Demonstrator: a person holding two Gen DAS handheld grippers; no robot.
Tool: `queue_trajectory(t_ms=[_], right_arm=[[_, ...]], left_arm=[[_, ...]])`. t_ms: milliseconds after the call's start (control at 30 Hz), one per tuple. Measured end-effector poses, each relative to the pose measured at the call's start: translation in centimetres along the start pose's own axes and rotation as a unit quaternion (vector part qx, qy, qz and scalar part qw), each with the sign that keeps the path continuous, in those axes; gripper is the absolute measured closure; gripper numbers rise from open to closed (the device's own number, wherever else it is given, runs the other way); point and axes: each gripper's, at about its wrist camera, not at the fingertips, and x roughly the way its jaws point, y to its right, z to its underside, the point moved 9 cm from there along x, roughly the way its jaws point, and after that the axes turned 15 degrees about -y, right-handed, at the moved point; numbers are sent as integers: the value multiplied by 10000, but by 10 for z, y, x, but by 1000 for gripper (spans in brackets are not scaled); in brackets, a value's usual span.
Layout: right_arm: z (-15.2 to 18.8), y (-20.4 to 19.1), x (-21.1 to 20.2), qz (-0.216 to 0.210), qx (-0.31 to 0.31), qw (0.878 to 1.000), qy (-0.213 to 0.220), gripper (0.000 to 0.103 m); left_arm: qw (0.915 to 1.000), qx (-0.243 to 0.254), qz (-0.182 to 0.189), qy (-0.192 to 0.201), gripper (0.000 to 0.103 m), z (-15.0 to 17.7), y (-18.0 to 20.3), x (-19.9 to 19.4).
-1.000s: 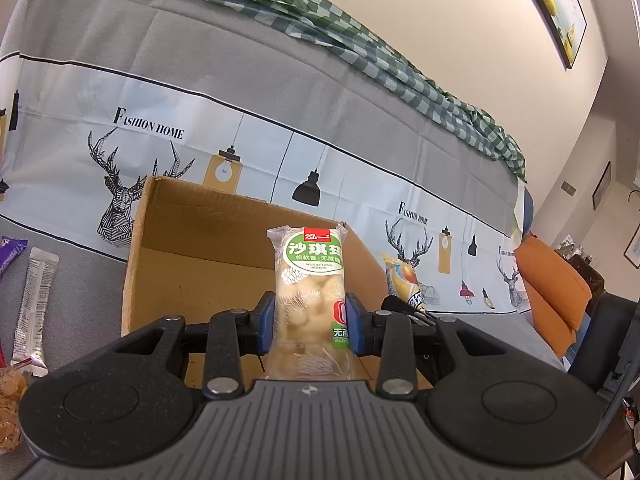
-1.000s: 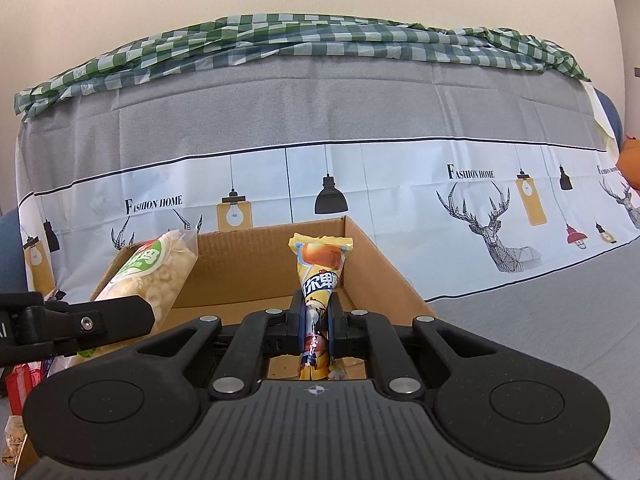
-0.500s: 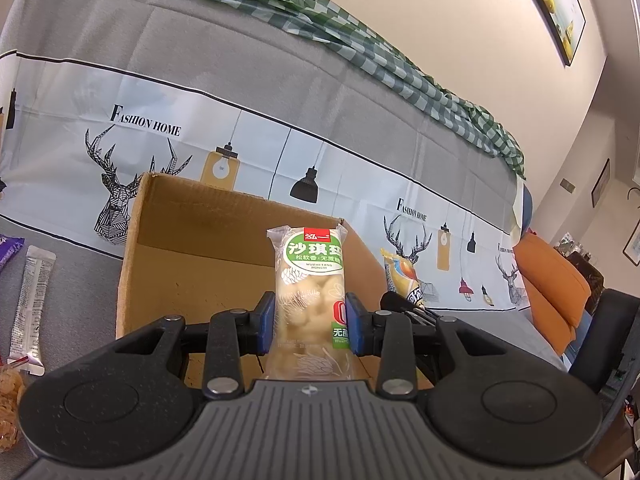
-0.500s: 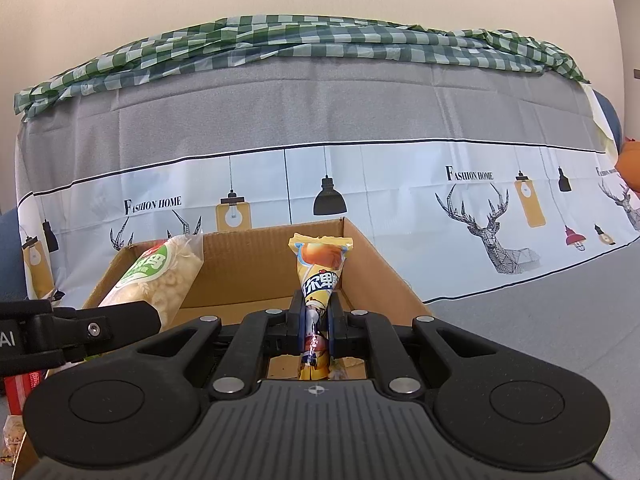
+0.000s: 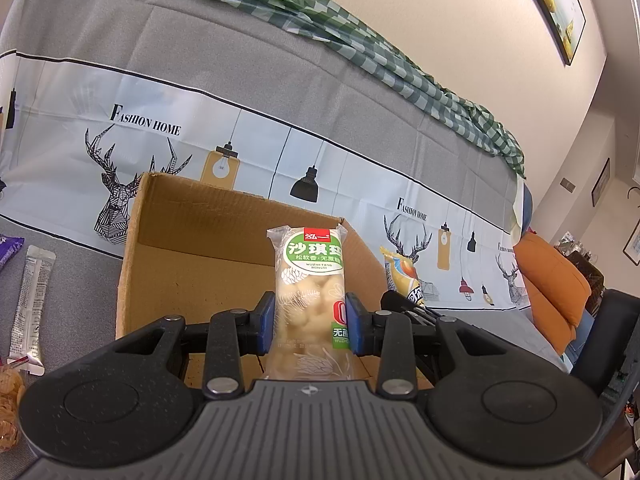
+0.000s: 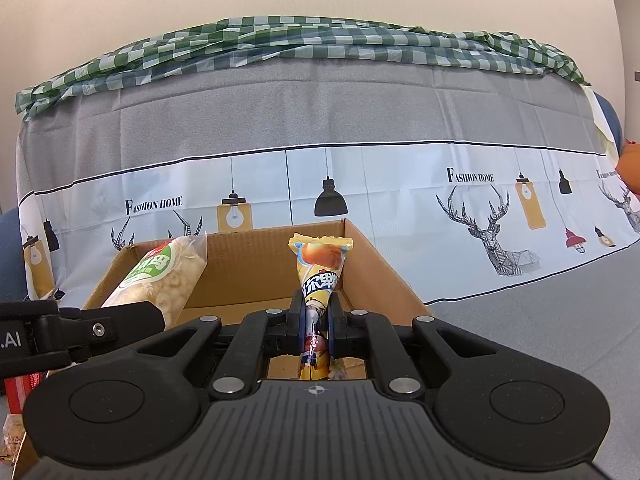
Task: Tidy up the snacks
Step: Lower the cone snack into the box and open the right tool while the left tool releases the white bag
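Cardboard fills the middle of both wrist views: an open brown box (image 5: 208,248) sits on a grey worktop (image 6: 540,304) in front of a deer-printed cloth. Compared with a second ago almost nothing has changed; both hands hover where they were, each with its snack raised over the box, so neither item is stowed yet and the release looks like the next step.

The left gripper (image 5: 310,316) has its blue fingers (image 5: 266,322) partly closed, pressing both sides of a pale puffed-snack pack (image 5: 310,292) with a green label, centre of its frame. The right gripper (image 6: 316,320) has its fingers nearly together, pinching the narrow lower part of a yellow cone-shaped packet (image 6: 320,268). A silver sachet (image 5: 34,304) lies at the left edge, outside the box.
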Motion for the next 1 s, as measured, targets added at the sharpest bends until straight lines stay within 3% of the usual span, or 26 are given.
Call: queue_trajectory(t_ms=[1000], right_arm=[[-3,6,-2,77,13,9999,115,93]], left_arm=[[9999,80,84,-70,64,3,5,4]])
